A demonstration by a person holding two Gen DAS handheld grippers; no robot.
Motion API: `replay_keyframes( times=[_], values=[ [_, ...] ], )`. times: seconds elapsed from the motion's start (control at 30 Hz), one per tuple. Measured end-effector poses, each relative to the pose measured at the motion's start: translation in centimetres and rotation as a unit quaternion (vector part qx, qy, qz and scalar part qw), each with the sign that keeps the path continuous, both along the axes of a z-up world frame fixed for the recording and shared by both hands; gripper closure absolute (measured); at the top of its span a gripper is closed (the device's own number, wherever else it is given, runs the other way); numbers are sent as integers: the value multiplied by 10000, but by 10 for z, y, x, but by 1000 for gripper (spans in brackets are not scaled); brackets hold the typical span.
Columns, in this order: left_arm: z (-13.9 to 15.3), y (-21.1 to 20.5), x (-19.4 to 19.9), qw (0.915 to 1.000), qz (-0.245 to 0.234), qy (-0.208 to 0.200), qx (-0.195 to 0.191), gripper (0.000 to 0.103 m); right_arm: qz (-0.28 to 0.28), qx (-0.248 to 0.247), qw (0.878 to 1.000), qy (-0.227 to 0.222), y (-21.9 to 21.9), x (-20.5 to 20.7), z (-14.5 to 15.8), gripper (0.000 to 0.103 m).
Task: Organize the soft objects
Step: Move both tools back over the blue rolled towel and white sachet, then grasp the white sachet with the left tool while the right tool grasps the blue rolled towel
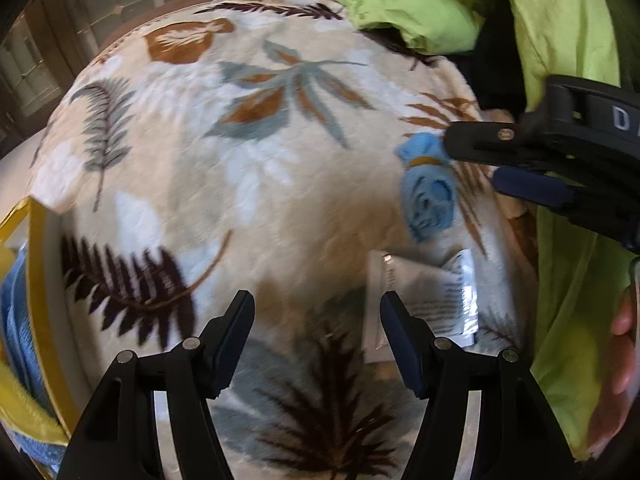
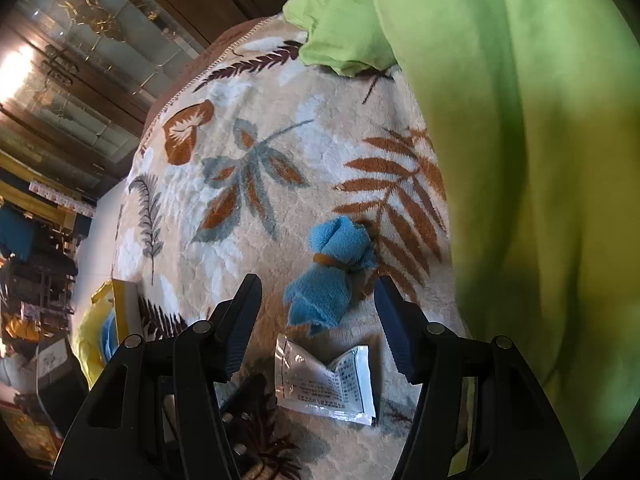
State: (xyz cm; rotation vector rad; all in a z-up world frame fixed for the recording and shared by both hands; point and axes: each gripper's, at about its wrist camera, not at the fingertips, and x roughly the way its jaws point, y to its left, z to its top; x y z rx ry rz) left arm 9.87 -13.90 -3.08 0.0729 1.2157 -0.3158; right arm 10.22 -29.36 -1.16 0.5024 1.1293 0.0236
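Yellow bag (image 1: 38, 280) clearer from left wrist.

White letter "D" on right claw (image 1: 476, 160) body, fine print on sachet (image 2: 326, 384) too small to read

On the blanket (image 2: 248, 208), the rolled cloth (image 2: 332, 276) lies just behind the packet (image 2: 324, 384).

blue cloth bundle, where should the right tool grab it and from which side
Grip the blue cloth bundle at its banded waist, coming from above. The band cinches it narrowest there, and it lies flat on the leaf blanket, clear of the packet.
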Motion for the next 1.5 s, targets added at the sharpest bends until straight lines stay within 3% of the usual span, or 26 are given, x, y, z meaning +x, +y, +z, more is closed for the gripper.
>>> replay_keyframes(
  times=[0.13, 0.5, 0.57, 0.7, 0.8, 1.0, 1.1, 1.17, 1.23, 1.3, 1.37, 1.5],
  values=[
    [-6, -15, 6, 9999, -52, 88, 15, 37, 80, -39, 9999, 53, 1, 7, -3, 44],
    [-13, -44, 4, 9973, -227, 480, -509, 36, 103, -68, 9995, 303, -7, 20, -20, 44],
    [-16, -49, 5, 9967, -221, 520, -584, 26, 52, -54, 9995, 313, -11, 20, -20, 44],
    [-19, -55, 9, 9971, -102, 483, -584, 22, -35, 14, 9993, 359, -18, 17, -23, 44],
    [-24, -61, 11, 9962, -105, 492, -706, 13, -36, -20, 9993, 376, -20, 17, -23, 44],
    [-28, -75, 4, 9975, -420, 407, -384, 9, -169, -51, 9986, 490, -31, 15, -26, 44],
    [-34, -92, -1, 9982, -516, 285, -53, 1, -239, -9, 9984, 506, -37, 14, -26, 44],
    [-37, -103, -6, 9976, -598, 157, 319, 1, -182, 90, 9987, 469, -34, 13, -24, 44],
    [-37, -99, -9, 9992, -317, 91, 207, 2, -105, 81, 9988, 465, -30, 13, -23, 44],
    [-38, -96, -9, 9990, -356, 109, 228, 3, -87, 52, 9989, 447, -29, 13, -23, 44],
    [-35, -95, -13, 9984, -427, 6, 359, 15, -143, 74, 9989, 449, -32, 13, -23, 44],
    [-30, -66, -14, 9996, -241, -52, 131, 35, -152, 123, 9988, 439, -33, 13, -23, 44]
  ],
)
